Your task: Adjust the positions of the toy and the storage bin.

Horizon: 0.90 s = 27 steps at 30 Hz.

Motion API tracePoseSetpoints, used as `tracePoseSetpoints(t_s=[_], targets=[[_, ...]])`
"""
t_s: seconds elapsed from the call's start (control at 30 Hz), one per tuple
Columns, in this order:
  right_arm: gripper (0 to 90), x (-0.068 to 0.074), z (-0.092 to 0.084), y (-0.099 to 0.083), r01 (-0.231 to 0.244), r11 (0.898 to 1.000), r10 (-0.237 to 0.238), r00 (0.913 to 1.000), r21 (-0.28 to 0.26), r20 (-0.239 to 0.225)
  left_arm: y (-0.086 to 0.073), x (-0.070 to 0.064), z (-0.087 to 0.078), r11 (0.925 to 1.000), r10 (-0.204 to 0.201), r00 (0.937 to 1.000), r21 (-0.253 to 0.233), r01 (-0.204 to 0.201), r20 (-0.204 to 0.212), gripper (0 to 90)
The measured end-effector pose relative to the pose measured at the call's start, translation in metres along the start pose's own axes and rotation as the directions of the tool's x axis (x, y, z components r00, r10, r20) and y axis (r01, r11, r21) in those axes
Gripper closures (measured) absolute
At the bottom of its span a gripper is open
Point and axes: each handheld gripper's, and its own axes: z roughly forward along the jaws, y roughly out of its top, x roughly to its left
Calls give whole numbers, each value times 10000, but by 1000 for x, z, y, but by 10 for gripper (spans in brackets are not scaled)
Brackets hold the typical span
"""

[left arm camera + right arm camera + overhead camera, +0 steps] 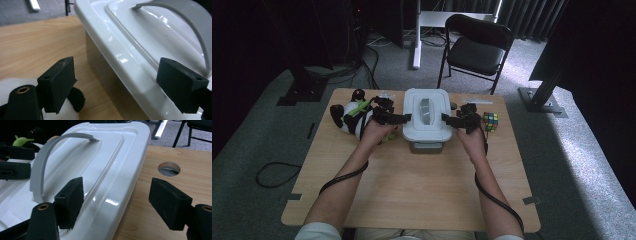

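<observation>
A white plastic box (427,116) with rounded corners and a glossy lid sat toward the far middle of a pale wooden desk (412,185). A flat grey arched handle (425,109) curved over the recessed centre of the lid. Everything else is placed from this box.

The left tool (406,118) was at the box's left edge, held by the person's left hand (377,131). In the left gripper view its two matte black, block-shaped pads stood apart, straddling the smooth lid rim without pressing on it. The right tool (446,119) was at the box's right edge, in the right hand (471,137). In the right gripper view its rough black pads also stood apart, one above the lid and one beyond the rim above the desk, gripping nothing.

Just left of the box, behind the left tool, lay a fuzzy black-and-white plush toy (347,116) with a green part. Right of the box, past the right tool, sat a multicoloured puzzle cube (491,121). A round hole (169,168) was cut through the desk near the box's right side. Beyond the desk stood a black folding chair (477,47) on grey carpet.
</observation>
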Motion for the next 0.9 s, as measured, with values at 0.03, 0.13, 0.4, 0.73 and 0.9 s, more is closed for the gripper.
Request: tracePoseSetpoints(t_s=[0.03,0.13,0.4,0.73,0.9], targets=[[275,0,1,0,2,10000,-2,10000,19,82,0,0,1,10000,-61,10000,-8,61,23,162],[277,0,2,0,-3,10000,3,10000,35,53,1,1,3,9999,-130,9997,44,129,211,162],[401,-1,3,2,-399,9987,405,9990,302,-185,2,4,9,9994,-339,9976,35,337,601,162],[389,-13,7,0,-1839,9821,1870,9782,420,-900,3,8,12,9992,-395,9972,-57,399,638,161],[392,-12,10,1,-2037,9771,2100,9698,612,-1244,2,9,11,9981,-602,9915,-43,611,1153,230]])
